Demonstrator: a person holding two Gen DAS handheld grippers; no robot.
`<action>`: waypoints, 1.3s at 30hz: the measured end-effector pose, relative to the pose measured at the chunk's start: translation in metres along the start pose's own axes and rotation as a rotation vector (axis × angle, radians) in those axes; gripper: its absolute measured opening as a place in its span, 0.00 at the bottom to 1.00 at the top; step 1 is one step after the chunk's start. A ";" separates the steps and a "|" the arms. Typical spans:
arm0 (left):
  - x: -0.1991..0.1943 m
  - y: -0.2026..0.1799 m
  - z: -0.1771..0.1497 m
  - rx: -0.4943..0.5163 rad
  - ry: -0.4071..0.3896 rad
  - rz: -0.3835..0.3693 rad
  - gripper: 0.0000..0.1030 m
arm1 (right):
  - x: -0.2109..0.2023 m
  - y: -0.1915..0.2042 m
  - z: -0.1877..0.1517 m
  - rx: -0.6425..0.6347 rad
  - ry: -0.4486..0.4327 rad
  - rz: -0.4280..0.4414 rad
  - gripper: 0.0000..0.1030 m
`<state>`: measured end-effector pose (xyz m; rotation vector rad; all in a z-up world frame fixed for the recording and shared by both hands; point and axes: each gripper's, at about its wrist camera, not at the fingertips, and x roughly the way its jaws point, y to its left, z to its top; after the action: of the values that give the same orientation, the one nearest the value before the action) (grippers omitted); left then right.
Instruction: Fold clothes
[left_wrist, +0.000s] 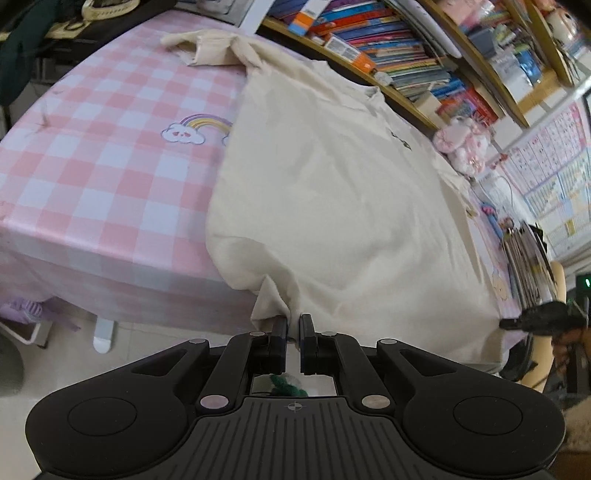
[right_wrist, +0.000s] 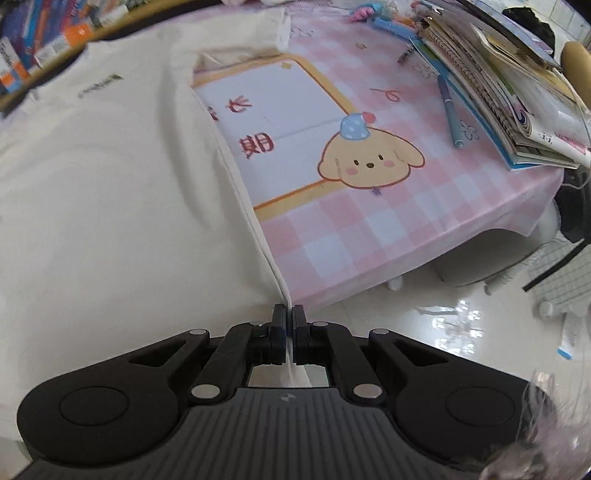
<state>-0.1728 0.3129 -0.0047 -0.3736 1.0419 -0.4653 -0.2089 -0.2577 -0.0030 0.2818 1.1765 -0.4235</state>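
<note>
Cream shirt (left_wrist: 332, 192) spread flat over pink checked tablecloth (left_wrist: 92, 177), hem at near table edge. Left gripper (left_wrist: 293, 325) pinching one hem corner, right gripper (right_wrist: 287, 314) clamped on the other. Seen only from left wrist: rainbow print (left_wrist: 199, 127), far sleeve (left_wrist: 207, 48), bookshelf (left_wrist: 406, 62), pink plush toy (left_wrist: 461, 144). Seen only from right wrist: puppy print (right_wrist: 369, 158), blue pen (right_wrist: 450, 110), stacked notebooks (right_wrist: 517, 92) beside shirt.

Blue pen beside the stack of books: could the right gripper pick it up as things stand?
Probably not: the right gripper is shut on the shirt hem. The pen lies unobstructed, but the gripper would have to let go first.
</note>
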 end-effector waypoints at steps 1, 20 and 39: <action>-0.002 0.001 -0.001 -0.002 -0.006 0.000 0.05 | -0.002 0.005 0.001 -0.012 -0.018 -0.027 0.04; -0.021 0.019 -0.043 -0.203 -0.041 0.133 0.06 | -0.041 0.179 0.050 -0.409 -0.235 0.184 0.40; 0.047 -0.010 0.143 -0.276 -0.300 0.315 0.18 | 0.058 0.217 0.163 -0.483 -0.211 0.315 0.46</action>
<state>-0.0281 0.2903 0.0306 -0.4973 0.8522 0.0201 0.0449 -0.1454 0.0005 -0.0009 0.9715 0.1101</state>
